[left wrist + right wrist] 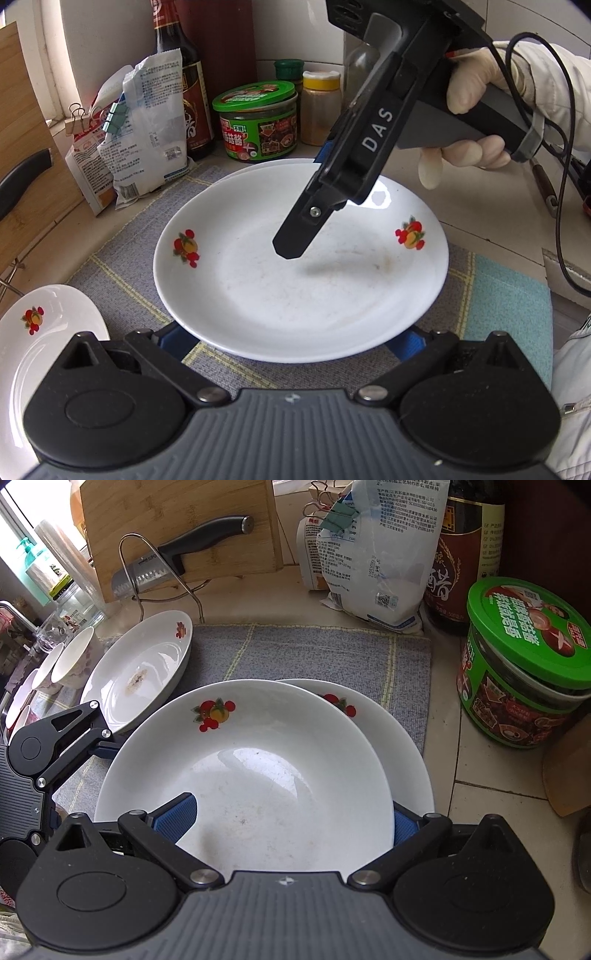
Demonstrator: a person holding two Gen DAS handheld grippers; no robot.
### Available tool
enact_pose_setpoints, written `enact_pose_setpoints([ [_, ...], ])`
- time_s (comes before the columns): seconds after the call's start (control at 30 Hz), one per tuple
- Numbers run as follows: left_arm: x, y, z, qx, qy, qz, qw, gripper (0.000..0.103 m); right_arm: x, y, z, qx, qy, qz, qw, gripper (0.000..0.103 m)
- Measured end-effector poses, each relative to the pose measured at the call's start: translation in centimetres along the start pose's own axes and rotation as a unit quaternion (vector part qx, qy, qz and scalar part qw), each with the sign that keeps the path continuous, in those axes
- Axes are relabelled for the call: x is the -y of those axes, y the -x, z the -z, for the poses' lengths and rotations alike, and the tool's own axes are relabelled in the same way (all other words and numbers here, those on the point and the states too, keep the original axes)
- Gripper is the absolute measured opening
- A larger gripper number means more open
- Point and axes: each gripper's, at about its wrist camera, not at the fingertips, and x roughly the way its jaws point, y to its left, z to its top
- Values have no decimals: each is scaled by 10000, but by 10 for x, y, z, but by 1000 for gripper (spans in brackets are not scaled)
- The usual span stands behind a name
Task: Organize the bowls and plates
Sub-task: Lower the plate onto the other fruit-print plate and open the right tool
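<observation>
Left hand-held gripper (291,341): your blue pads sit wide apart under the near rim of the top plate, one on each side; whether they press on it, you cannot tell.
Right hand-held gripper (291,821): your jaws straddle the same plate's rim, one blue pad (177,818) over the inner face and the other outside the edge; a firm hold can't be confirmed from here.
Top plate (301,258): white, fruit prints on the rim, faint brown smears inside, lying on a second plate (406,749) whose rim peeks out beyond it.
Cloth mat (314,653): grey with pale yellow lines, carrying both plates on the worktop (491,805).
Third plate (140,672): off by the mat's side edge, tilted, a brown stain in its centre.
Bowls (72,657): white, clustered just past that third plate.
Green-lidded jar (524,661): upright beside the mat, on the tiled worktop.
Back of the worktop: white packets (373,554) clipped shut, a dark sauce bottle (465,554), and a knife (173,561) resting against a wooden board (177,520).
</observation>
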Motion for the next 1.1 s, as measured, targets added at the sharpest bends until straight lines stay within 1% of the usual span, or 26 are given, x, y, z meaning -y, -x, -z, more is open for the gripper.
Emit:
enact_pose_setpoints([
  [0.2,2,1,1,23,15,-56,10000,102,3,3,1,25,-38,1,10000,103],
  [0.47,4,8,4,149,-8,-125,9998,102,0,6,2,-6,-34,171,9998,103],
  [1.1,3,10,4,183,-35,-124,9997,102,-3,14,7,44,-121,339,9993,103],
])
